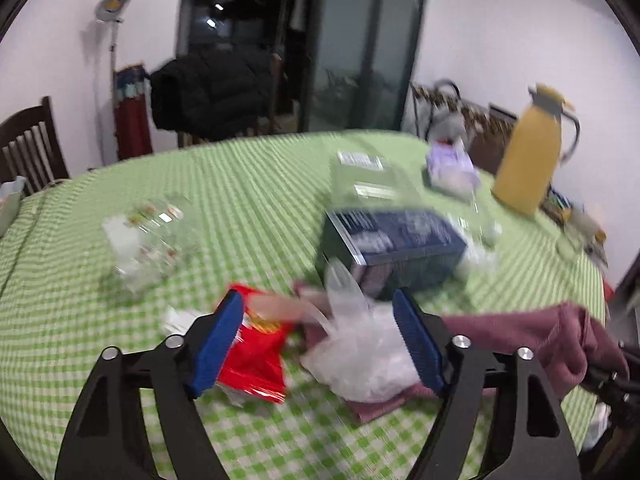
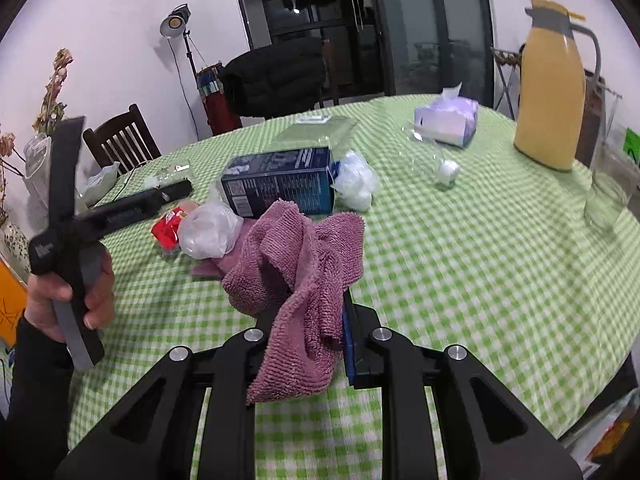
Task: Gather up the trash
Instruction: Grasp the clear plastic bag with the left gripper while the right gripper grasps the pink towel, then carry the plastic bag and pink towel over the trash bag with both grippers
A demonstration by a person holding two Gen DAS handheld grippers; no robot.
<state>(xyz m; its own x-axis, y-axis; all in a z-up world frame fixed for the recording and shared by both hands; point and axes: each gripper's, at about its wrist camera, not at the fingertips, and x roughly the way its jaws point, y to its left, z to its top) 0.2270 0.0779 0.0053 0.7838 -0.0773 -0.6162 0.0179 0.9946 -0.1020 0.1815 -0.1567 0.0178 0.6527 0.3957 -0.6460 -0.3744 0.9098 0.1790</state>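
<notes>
- My round tabletop (image 2: 460,248) under its green-and-white checked cloth carries everything; the near right stretch is bare and gives me the most room, while the far right edge is crowded by the tall yellow thermos jug (image 2: 550,92) and a clear glass vase (image 2: 608,176).
- The dark blue cardboard box (image 2: 280,184) lies on its side near the middle, walling off the trash from behind, so I judge approaches must come from the near edge.
- The mauve terry cloth (image 2: 304,280) is clamped in my right gripper (image 2: 308,340), its jaws nearly together on the fabric, which drapes over them; I read this as lifting it off the litter.
- The crumpled clear plastic bag (image 1: 360,344) rests against the cloth, between the spread jaws of my left gripper (image 1: 320,344), which has no grip on it that I can see.
- The red snack wrapper (image 1: 256,352) lies just beside the bag, under the left blue pad.
- Another clear wrapper (image 1: 152,236) lies apart toward the left edge.
</notes>
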